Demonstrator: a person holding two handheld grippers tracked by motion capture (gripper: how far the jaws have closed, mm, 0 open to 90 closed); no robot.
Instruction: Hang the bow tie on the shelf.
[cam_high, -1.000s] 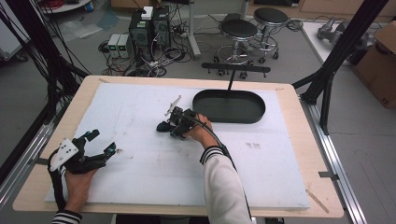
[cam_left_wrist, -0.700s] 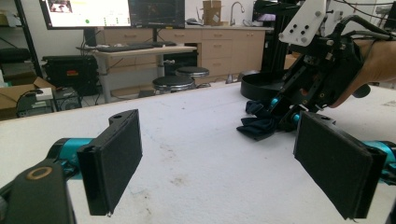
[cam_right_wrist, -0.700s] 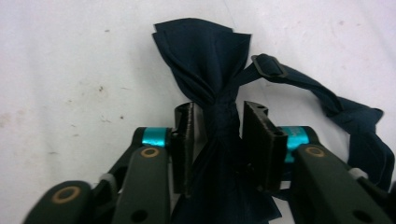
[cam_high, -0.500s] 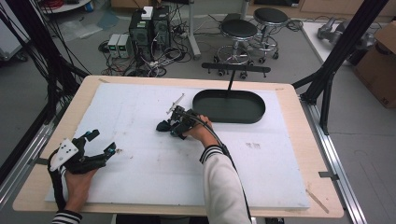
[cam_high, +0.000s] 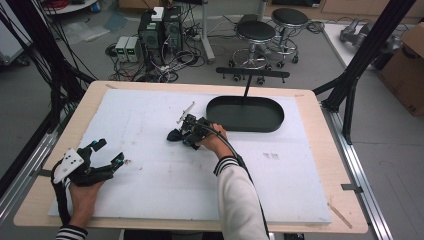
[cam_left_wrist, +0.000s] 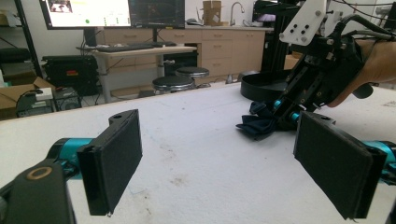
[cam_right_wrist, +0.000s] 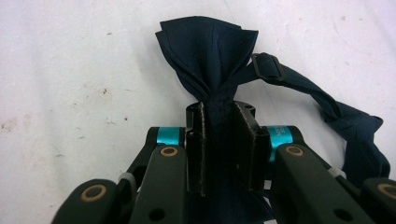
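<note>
Where right tongs (cam_right_wrist: 219, 140) pinch navy bow tie (cam_right_wrist: 208, 51), its middle hides | left tongs (cam_left_wrist: 233, 158) spread

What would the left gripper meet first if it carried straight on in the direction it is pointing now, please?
Probably nothing soon: the open left gripper points across bare white table. The right gripper, shut on the dark blue bow tie, lies ahead but somewhat right of that line, though depth is unclear.
</note>
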